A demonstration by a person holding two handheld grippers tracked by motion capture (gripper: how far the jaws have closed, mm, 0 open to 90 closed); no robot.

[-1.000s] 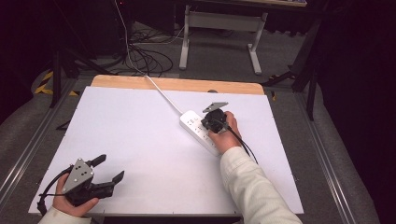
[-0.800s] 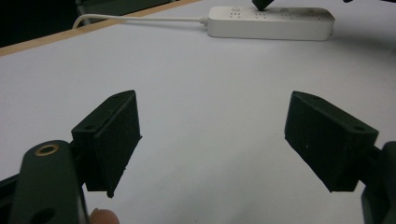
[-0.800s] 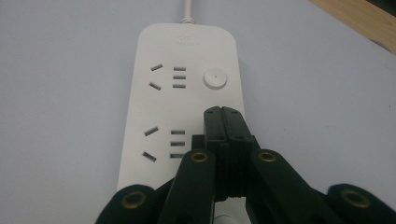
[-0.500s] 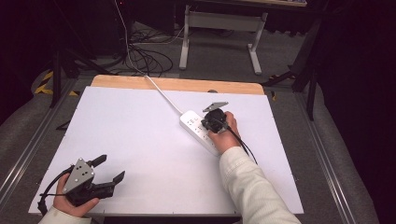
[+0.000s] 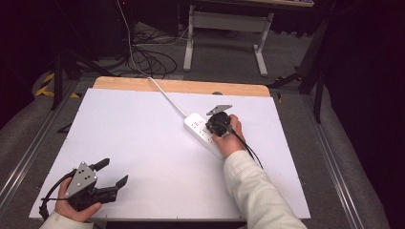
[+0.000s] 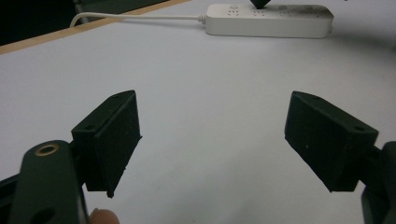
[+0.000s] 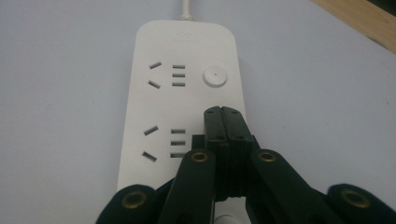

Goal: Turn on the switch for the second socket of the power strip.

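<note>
Power strip (image 5: 204, 134) lay on the white tabletop (image 5: 143, 143), toward its far right part, running slantwise with its white cord (image 5: 167, 98) leaving over the far wooden edge. In the right gripper view its top face showed two socket groups, each with a round push button (image 7: 215, 77) beside it. The right gripper (image 5: 216, 125) sat over the strip with its jaws pressed together, nothing between them, their joined tip resting on or just above the strip's top face beside the nearer socket group; whether it truly touched I could not tell. The left gripper (image 5: 111, 172) rested near the near left corner of the tabletop, well apart from the strip, its jaws spread wide over bare surface.

As a judgement, the strip looked like a stiff, hollow plastic shell: light, smooth-sided and likely to slide on the sheet if pushed sideways. A press from straight above on a button should hold it in place; to move it, the long sides would be the place to pinch, near the middle, since the cord would tug at the far end. No containers stood on the tabletop.
</note>
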